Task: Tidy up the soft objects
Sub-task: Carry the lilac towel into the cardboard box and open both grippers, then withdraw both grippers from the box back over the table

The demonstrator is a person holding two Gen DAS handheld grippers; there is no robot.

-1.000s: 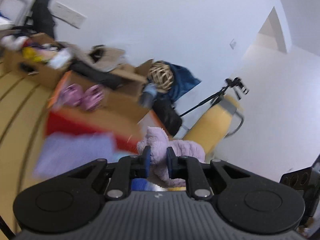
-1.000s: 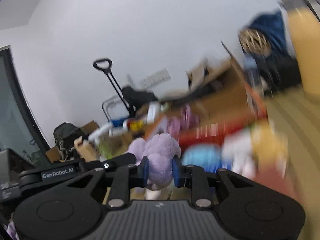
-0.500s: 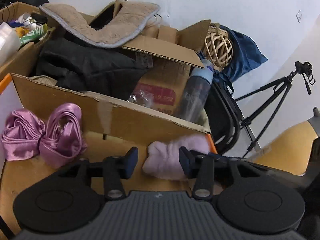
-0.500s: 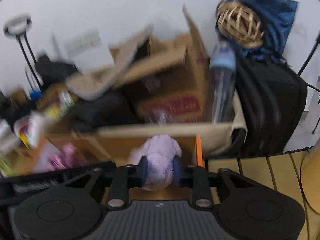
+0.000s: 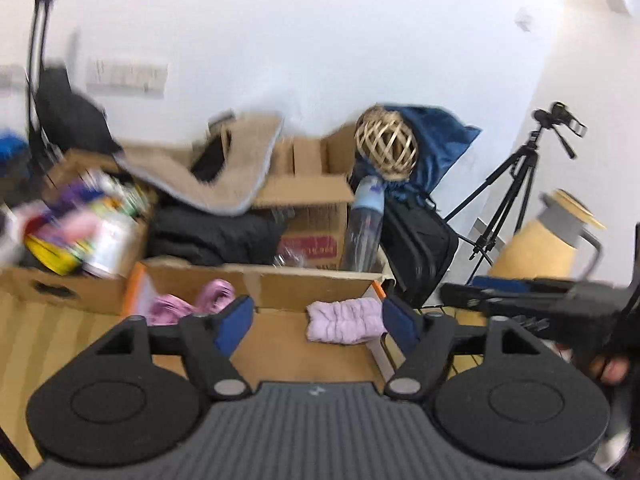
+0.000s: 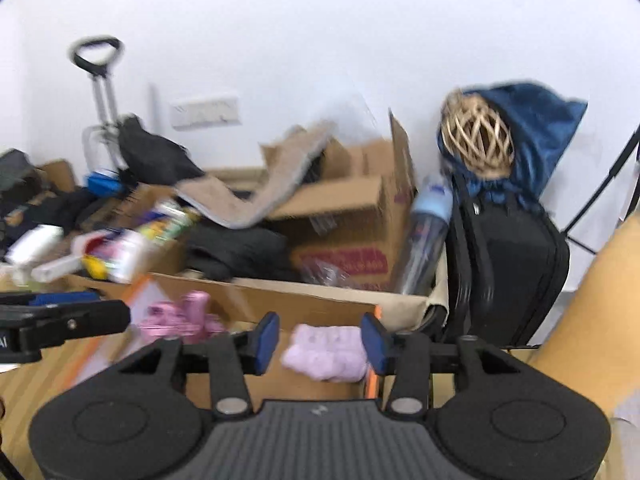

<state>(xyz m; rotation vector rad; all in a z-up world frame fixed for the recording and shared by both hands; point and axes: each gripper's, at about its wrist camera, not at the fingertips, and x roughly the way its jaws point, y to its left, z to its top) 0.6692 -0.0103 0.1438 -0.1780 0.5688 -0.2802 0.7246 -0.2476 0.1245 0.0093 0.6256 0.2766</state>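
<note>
A lilac plush toy (image 5: 344, 320) lies in the right end of an open cardboard box (image 5: 312, 280), seen again in the right wrist view as the plush (image 6: 326, 346) in the box (image 6: 320, 300). Pink satin fabric (image 5: 188, 304) lies at the box's left end, also visible as pink fabric (image 6: 180, 316). My left gripper (image 5: 318, 320) hangs above the box, jaws opening, nothing pressed between them. My right gripper (image 6: 320, 338) is likewise opening, its pads clear of the plush below. The right gripper's body (image 5: 532, 300) shows at the right of the left wrist view.
Behind the box stand more cardboard boxes (image 5: 308, 200) with a beige mat (image 5: 224, 176), black clothing (image 5: 212, 232) and a water bottle (image 5: 364, 224). A black bag (image 6: 508, 268), wicker ball (image 6: 478, 138), tripod (image 5: 508, 188) and tan jug (image 5: 544, 240) are right. A cluttered box (image 5: 72, 240) is left.
Both grippers let go of the lilac plush, which now lies in the box. Both have opened wider, risen and drawn back from it.
</note>
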